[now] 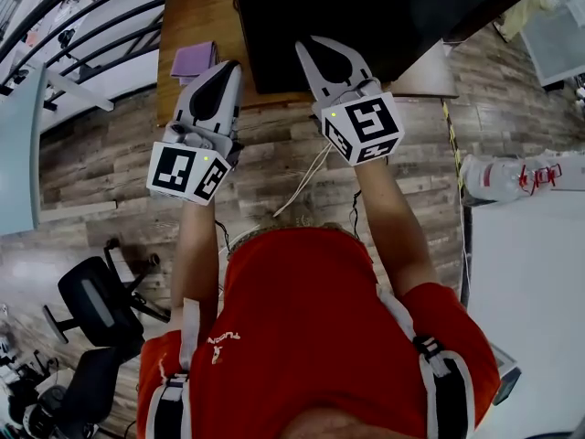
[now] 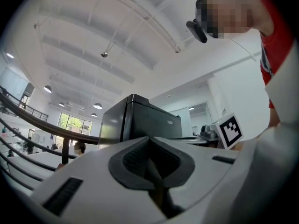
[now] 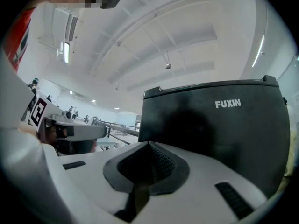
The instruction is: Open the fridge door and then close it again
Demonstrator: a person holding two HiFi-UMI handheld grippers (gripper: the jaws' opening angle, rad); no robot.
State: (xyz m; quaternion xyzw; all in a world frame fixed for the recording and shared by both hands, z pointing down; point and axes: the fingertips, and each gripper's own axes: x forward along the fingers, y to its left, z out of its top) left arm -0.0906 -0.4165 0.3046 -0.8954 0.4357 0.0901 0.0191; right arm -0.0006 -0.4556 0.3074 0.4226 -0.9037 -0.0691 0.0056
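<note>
Red-shirted shoulders fill 6 o'clock of the head view, with both arms reaching up toward 12. Left tool [image 1: 230, 66] and right tool [image 1: 304, 44] each have their jaws pressed together on nothing, with their tips near the black fridge [image 1: 366, 16]; whether they touch it I cannot tell. It stands on a wooden table [image 1: 187, 16] at 12 o'clock, door face toward the person. The door is probably stiff, smooth and held by a seal, and the small cabinet may slide when pulled. No handle shows, so a side edge of the door looks the place to hook. A purple cloth [image 1: 194, 60] lies at 11 beside the left tool. Bare floor around the person leaves room for the swing. A white table [image 1: 530, 273] crowds 3 o'clock and a chair [image 1: 96, 300] sits at 8.
</note>
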